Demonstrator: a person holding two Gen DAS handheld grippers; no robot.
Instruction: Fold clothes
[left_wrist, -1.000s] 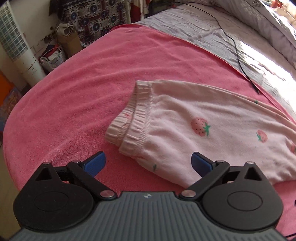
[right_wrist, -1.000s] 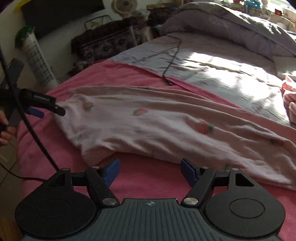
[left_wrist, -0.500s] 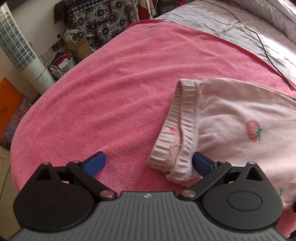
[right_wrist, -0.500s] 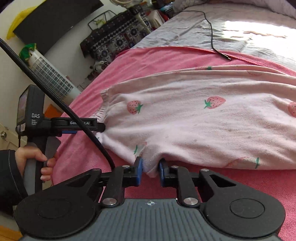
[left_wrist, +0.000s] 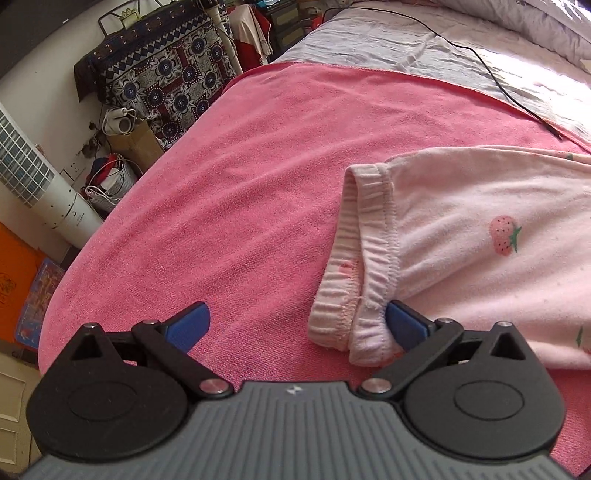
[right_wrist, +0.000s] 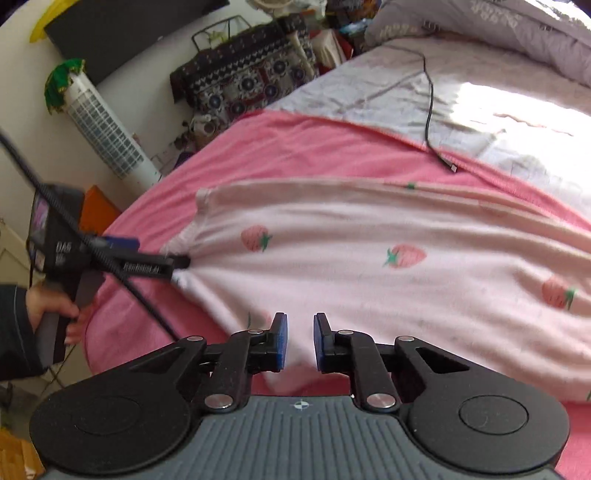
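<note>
Pale pink strawberry-print trousers (left_wrist: 480, 221) lie flat on a pink towel (left_wrist: 240, 166); their elastic waistband (left_wrist: 369, 240) faces left. My left gripper (left_wrist: 295, 315) is open wide. Its right finger touches the near corner of the waistband, which sits just inside the jaws, and the left finger rests over bare towel. In the right wrist view the trousers (right_wrist: 369, 258) spread across the middle. My right gripper (right_wrist: 299, 332) is shut on a bunch of their near edge, with fabric filling the narrow gap between the pads. The left gripper (right_wrist: 155, 253) shows there at the waistband corner, held by a person's hand (right_wrist: 55, 306).
The towel covers the near end of a bed with a grey sheet (left_wrist: 388, 44) beyond it. A black cable (right_wrist: 428, 110) trails over the sheet onto the towel. Past the bed's left edge stand a white tower fan (left_wrist: 33, 184) and furniture under a patterned cloth (left_wrist: 166, 74).
My left gripper slid left along the trousers to the waistband corner, staying open. My right gripper went from wide open to closed on the near edge and moved toward the waistband end.
</note>
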